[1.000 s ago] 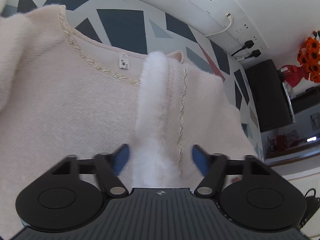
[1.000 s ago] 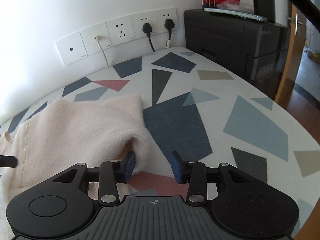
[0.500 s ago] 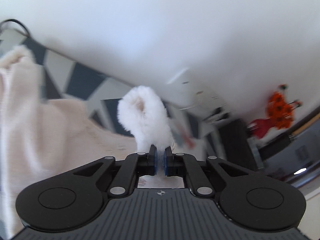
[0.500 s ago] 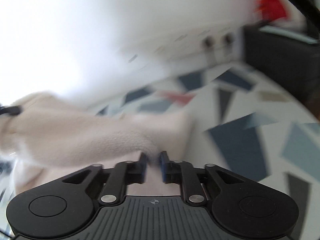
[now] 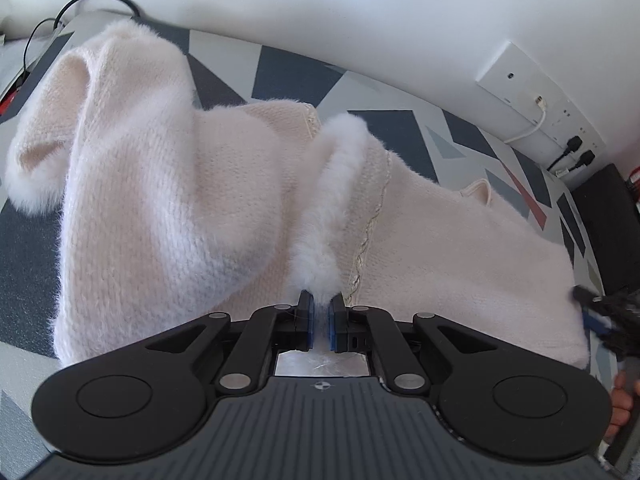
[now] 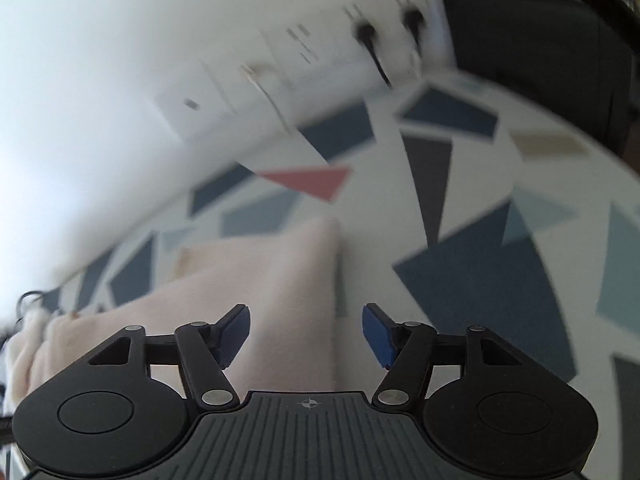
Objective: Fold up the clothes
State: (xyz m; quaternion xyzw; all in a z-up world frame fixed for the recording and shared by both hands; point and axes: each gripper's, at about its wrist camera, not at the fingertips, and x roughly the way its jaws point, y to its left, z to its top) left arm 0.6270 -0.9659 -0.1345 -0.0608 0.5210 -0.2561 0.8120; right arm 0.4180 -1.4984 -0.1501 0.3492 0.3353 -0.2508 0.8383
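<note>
Left gripper (image 5: 321,312) has its jaws pinched tight on the fluffy white cuff (image 5: 334,184) of the sweater (image 5: 168,208), holding that sleeve over the chest. The sweater lies spread on the patterned desk (image 5: 296,76), neckline trim showing, its other sleeve (image 5: 60,120) bunched at the far left. Over in the right wrist view, blurred, the right gripper (image 6: 306,336) has jaws opening, about half wide, nothing pressed between the pads; the sweater's pink edge (image 6: 296,280) lies flat just below and ahead of them. So, by the look of it, one side has been let go and this sleeve is mid-fold. Still to come, I'd say: lay this cuff down, bring in the bunched sleeve, then fold the body over. Early going, nowhere near a neat stack yet.
</note>
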